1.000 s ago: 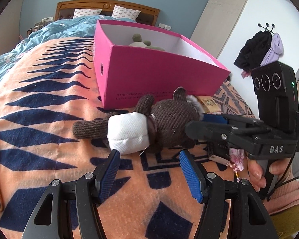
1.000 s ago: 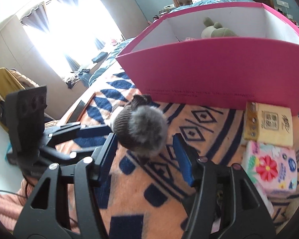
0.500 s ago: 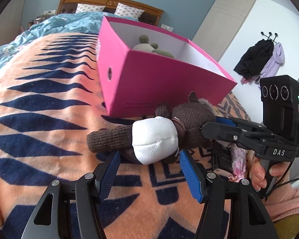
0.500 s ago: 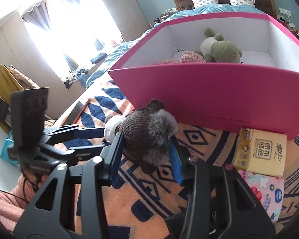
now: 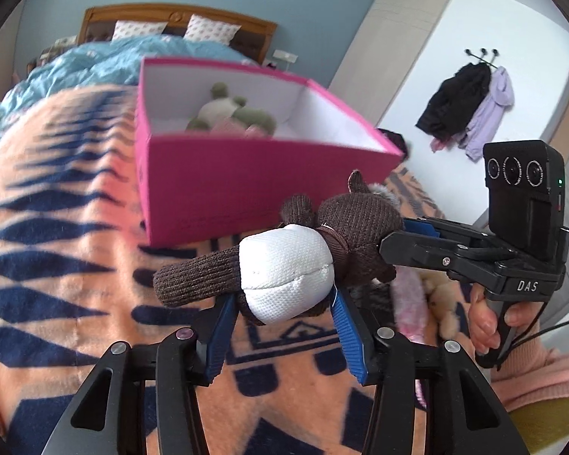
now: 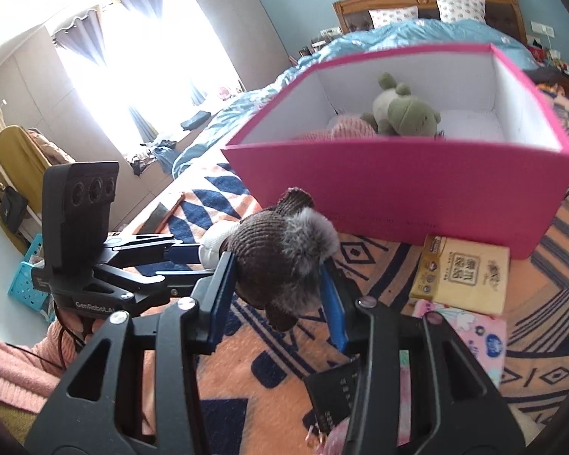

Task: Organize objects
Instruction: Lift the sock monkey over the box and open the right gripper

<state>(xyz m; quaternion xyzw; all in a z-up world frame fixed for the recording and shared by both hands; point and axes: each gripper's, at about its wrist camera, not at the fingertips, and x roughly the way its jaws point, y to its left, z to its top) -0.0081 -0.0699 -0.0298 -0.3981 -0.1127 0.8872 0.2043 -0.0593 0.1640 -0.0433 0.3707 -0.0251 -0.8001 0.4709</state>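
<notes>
Bedding covers the whole working surface: an orange blanket with navy diamond patterns spread over a bed with a blue quilt and a wooden headboard against a blue-grey wall. On the blanket stands an open pink cardboard box with white inside walls, holding a green plush frog. Only the left wrist view shows dark and lilac coats hanging on wall hooks; only the right wrist view shows the bright curtained window, a yellow tissue pack and a flowered pink tissue pack lying just before the box. The brown knitted plush toy with a white mesh belly and grey fluffy tuft hangs above the blanket, near the box's front wall. The left gripper has its blue fingers closing on the toy's white belly, pads pressing it; the right gripper clamps the toy's brown, grey-tufted end.
</notes>
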